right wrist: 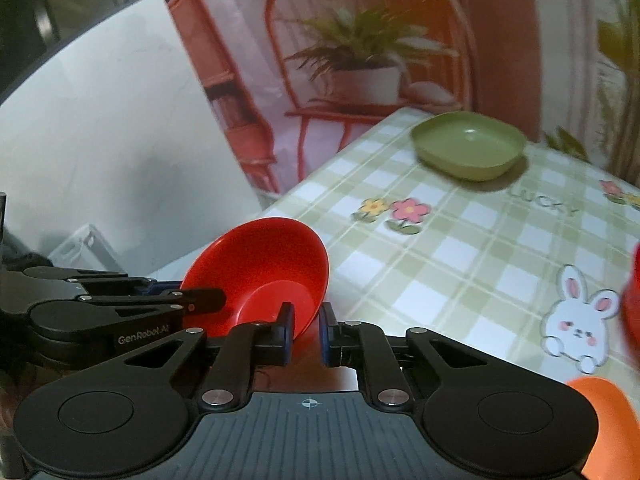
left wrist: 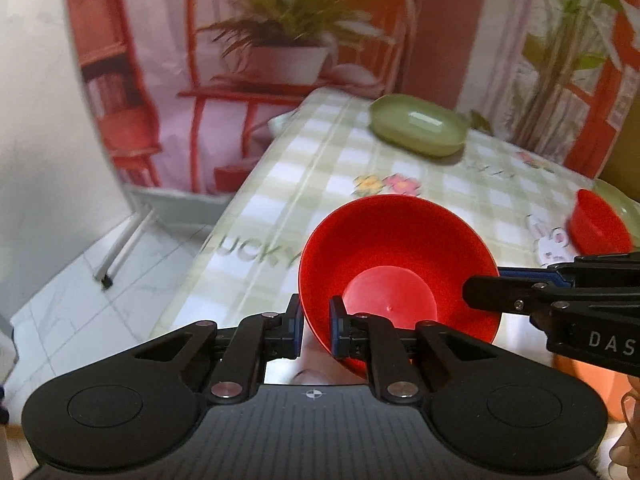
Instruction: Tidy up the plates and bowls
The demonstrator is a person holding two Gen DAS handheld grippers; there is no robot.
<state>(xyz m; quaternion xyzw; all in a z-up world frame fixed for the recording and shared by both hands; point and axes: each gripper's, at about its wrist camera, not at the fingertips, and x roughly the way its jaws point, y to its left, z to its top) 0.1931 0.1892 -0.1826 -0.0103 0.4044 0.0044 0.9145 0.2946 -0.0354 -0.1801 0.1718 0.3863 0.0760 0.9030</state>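
Observation:
A red bowl (left wrist: pixel 400 268) is held in the air above the near edge of the checked table (left wrist: pixel 360 168). My left gripper (left wrist: pixel 314 328) is shut on its left rim. My right gripper (right wrist: pixel 306 330) is shut on its right rim; its finger (left wrist: pixel 500 294) reaches in from the right in the left wrist view. The same bowl (right wrist: pixel 264 272) shows in the right wrist view with the left gripper's fingers (right wrist: pixel 200 300) on its far rim. A green dish (left wrist: pixel 418 124) sits at the table's far side, also in the right wrist view (right wrist: pixel 470 144).
A second red bowl (left wrist: pixel 596 222) stands at the right, next to a green plate (left wrist: pixel 624 204). An orange bowl (right wrist: pixel 612 424) lies at the near right. A printed backdrop (left wrist: pixel 280 40) hangs behind the table. White floor tiles (left wrist: pixel 100 304) lie left of the table.

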